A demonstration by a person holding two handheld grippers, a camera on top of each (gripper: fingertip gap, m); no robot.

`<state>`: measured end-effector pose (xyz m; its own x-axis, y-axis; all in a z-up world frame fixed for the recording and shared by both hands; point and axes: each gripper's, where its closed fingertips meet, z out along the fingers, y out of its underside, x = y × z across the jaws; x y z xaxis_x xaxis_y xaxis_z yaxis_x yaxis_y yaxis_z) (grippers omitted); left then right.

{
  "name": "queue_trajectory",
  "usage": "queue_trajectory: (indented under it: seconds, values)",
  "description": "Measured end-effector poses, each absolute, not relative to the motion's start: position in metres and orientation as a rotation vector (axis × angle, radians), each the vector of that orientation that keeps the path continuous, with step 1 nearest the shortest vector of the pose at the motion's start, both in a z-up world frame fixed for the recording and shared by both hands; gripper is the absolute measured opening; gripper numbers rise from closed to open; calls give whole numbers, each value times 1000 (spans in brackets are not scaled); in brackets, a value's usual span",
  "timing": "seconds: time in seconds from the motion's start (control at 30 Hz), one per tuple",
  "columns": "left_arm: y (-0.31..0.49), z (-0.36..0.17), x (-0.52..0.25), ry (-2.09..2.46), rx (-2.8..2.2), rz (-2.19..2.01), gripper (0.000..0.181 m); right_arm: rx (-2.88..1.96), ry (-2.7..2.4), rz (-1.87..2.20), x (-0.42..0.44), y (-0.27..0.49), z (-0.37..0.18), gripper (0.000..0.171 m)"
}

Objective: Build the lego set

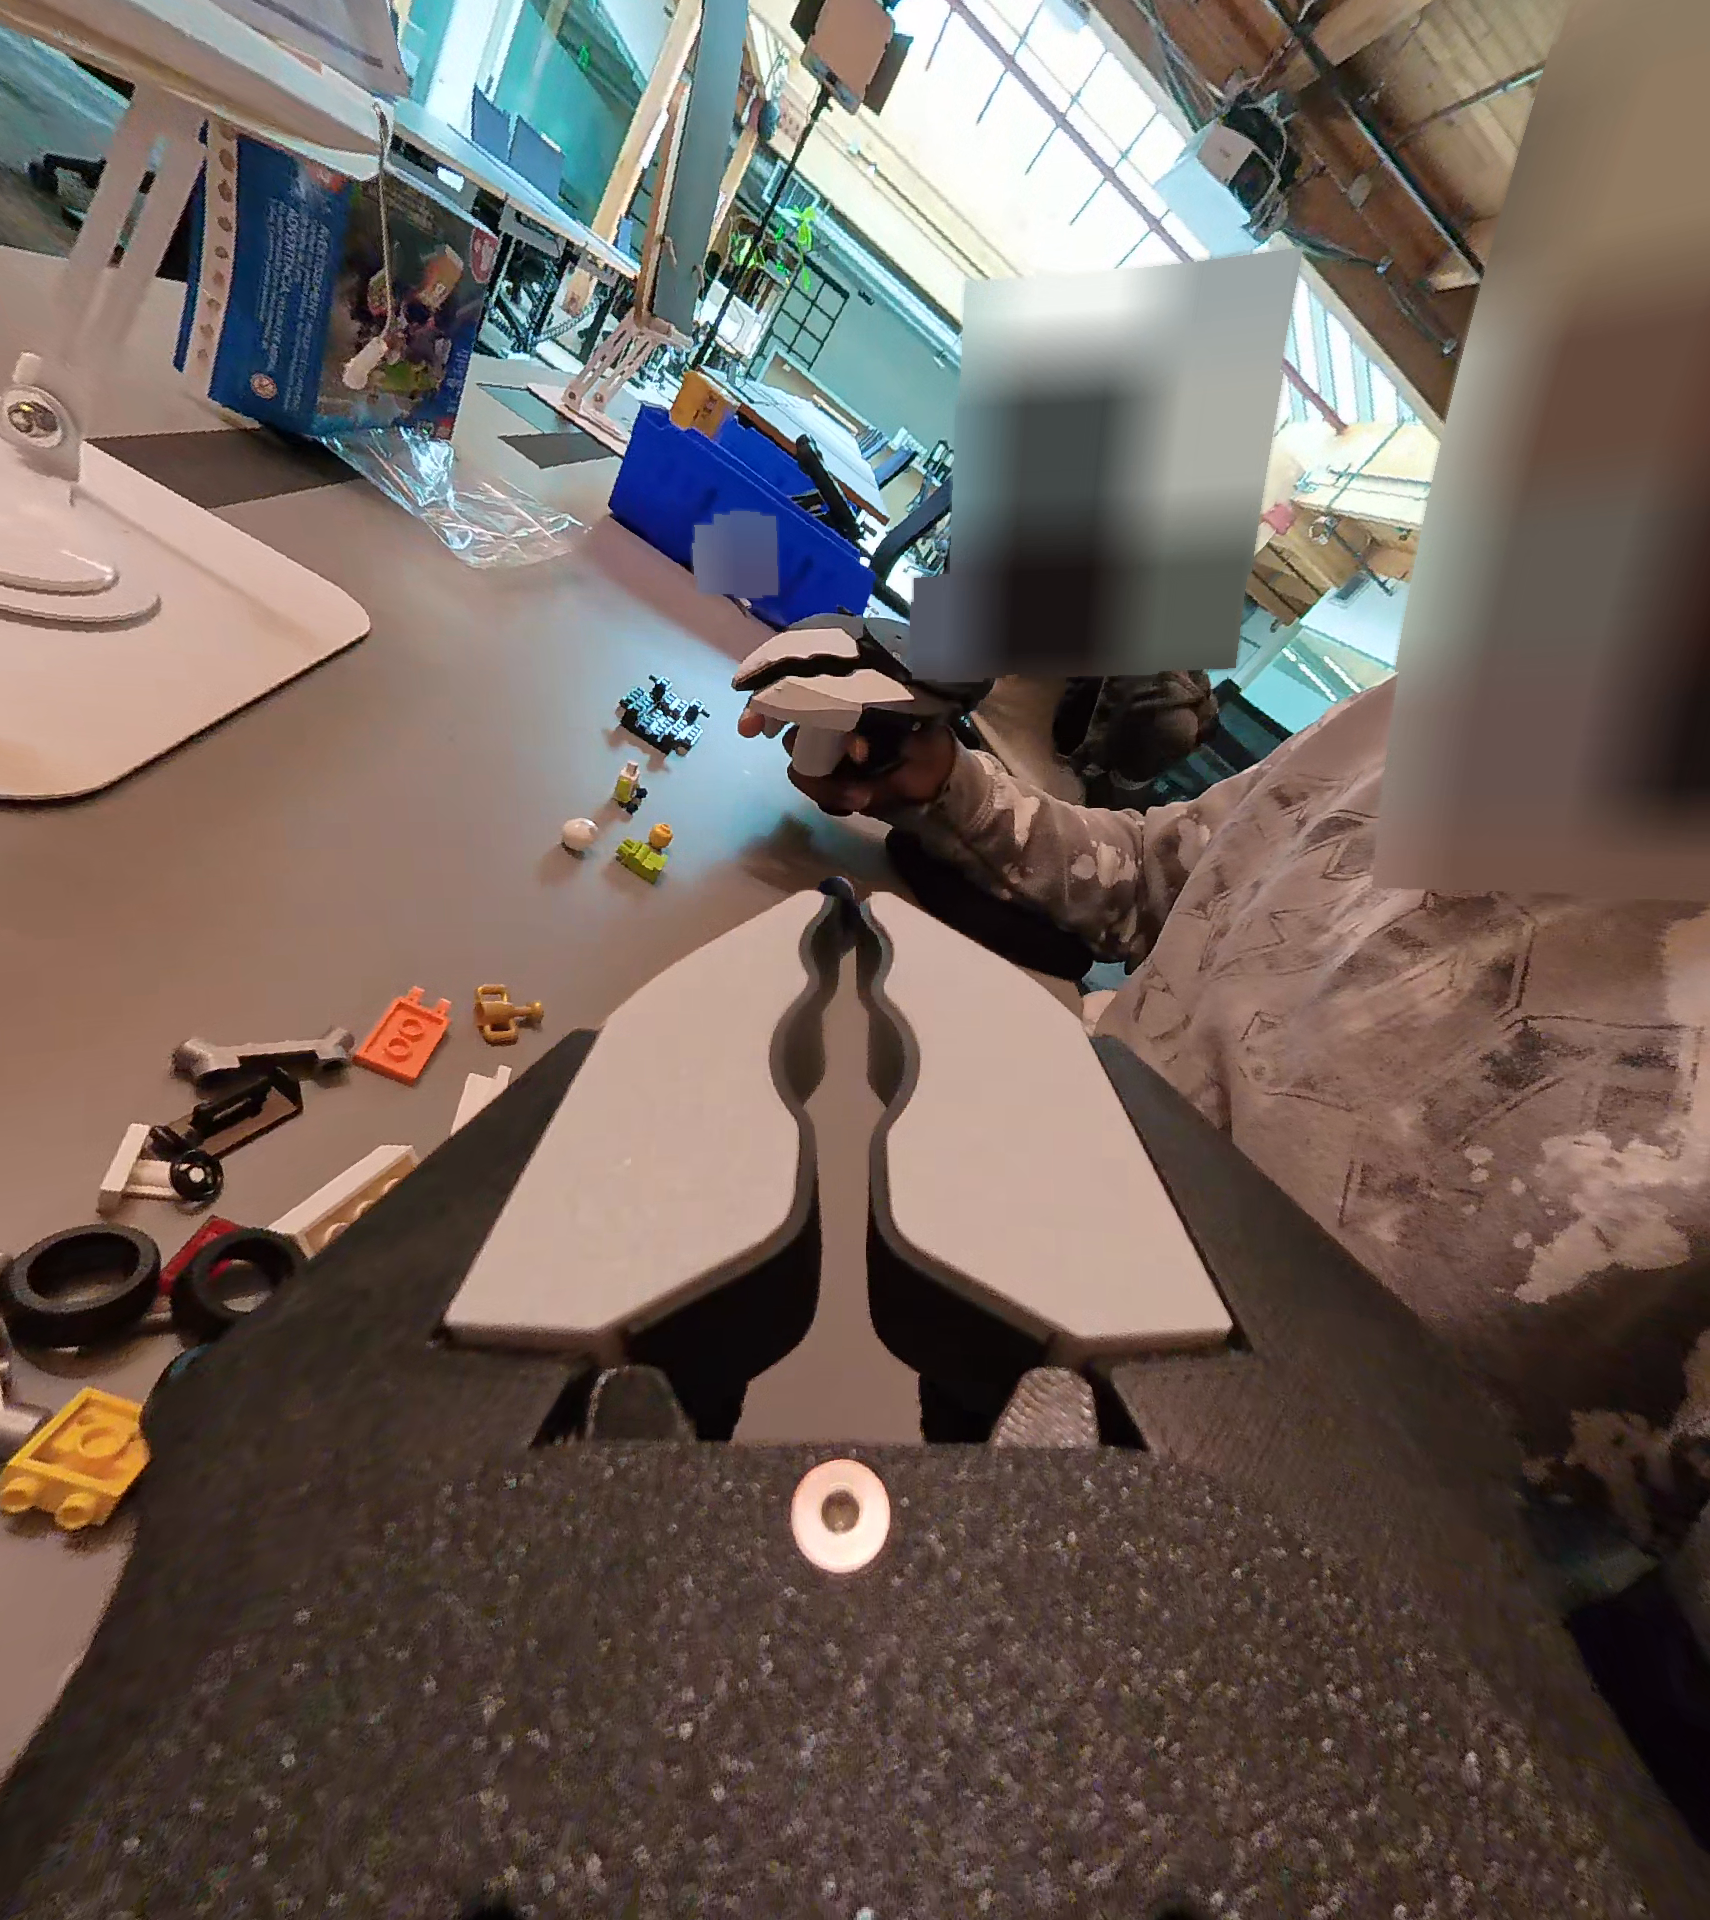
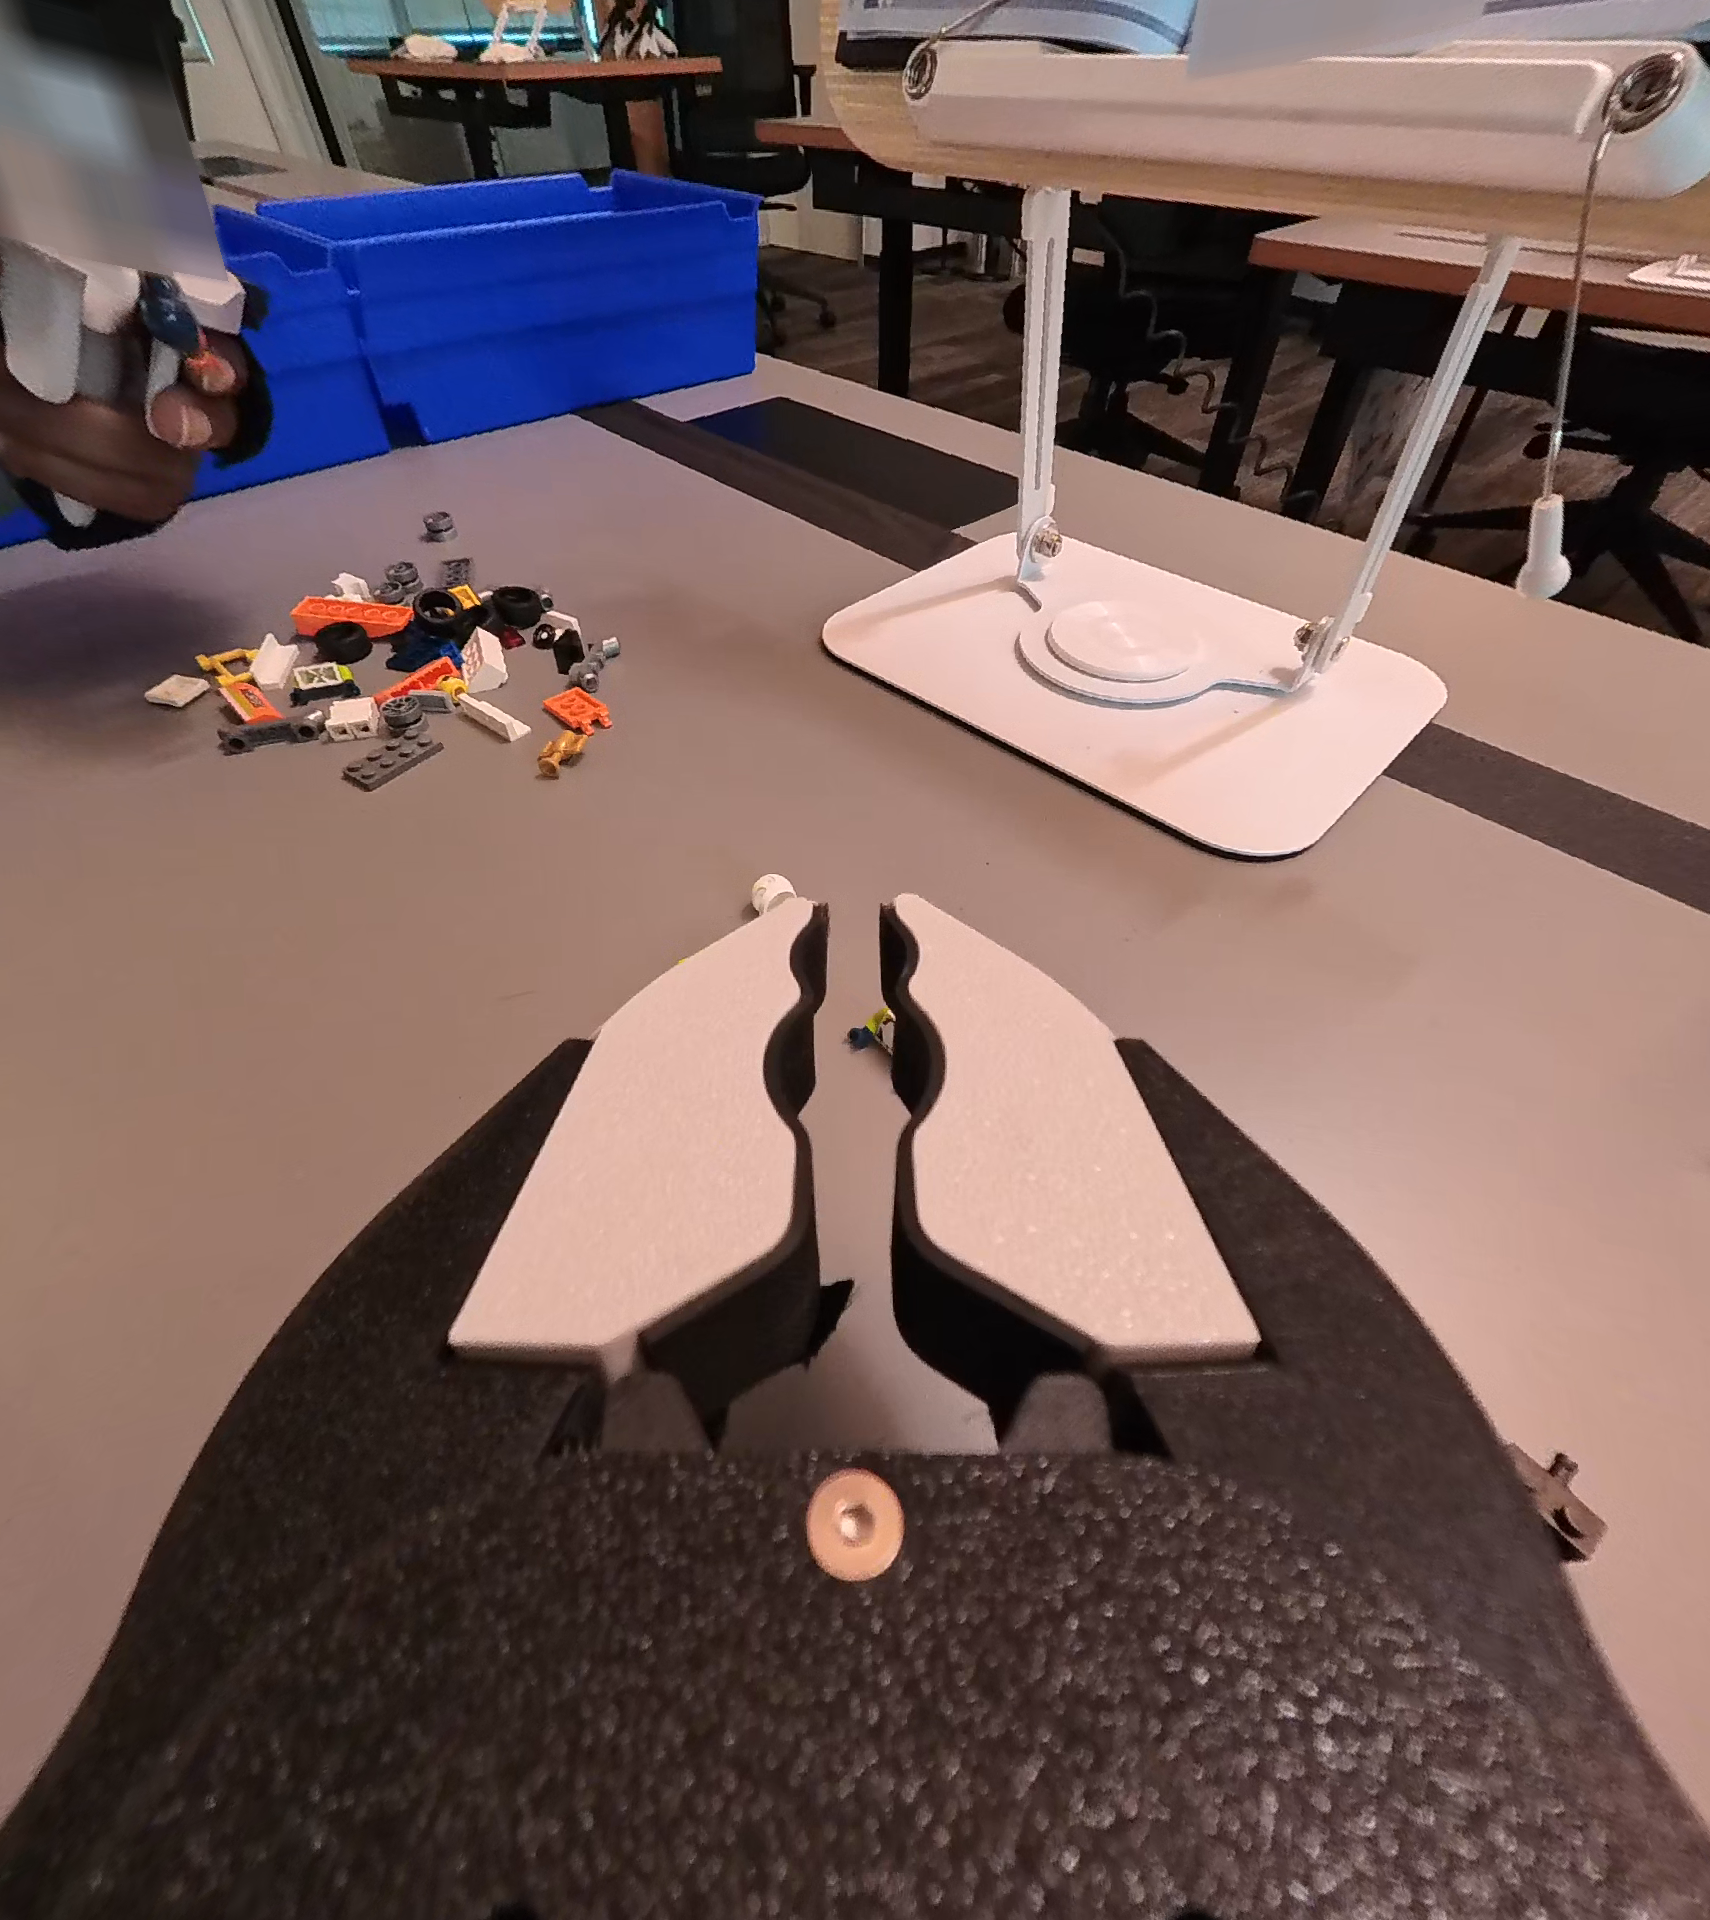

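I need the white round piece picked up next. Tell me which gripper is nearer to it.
Right. The right gripper hovers open just beside the white round piece. The left gripper is held up far off beyond the loose pile, shut on a small blue piece.

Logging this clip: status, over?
Left claw shut on small blue piece. Right claw open, empty, near small figure. Loose pieces heaped on table. Nothing blocking.
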<state>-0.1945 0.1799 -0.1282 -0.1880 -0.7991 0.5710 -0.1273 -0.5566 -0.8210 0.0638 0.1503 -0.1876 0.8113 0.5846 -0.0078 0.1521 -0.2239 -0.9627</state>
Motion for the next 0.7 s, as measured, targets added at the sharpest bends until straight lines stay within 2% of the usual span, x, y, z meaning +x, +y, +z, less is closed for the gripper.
queue_trajectory:
  seconds: [0.13,0.5,0.7]
  values:
    - [181,-136,-194,1092,-1610,-1755,2,-1778,-574,436,64,150,-188,9]
    - [187,-223,-192,1507,-1888,-925,3,-1778,-578,408,64,151,-188,9]
    - [198,-237,-202,1574,-1908,-662,3,-1782,-586,397,64,151,-190,9]
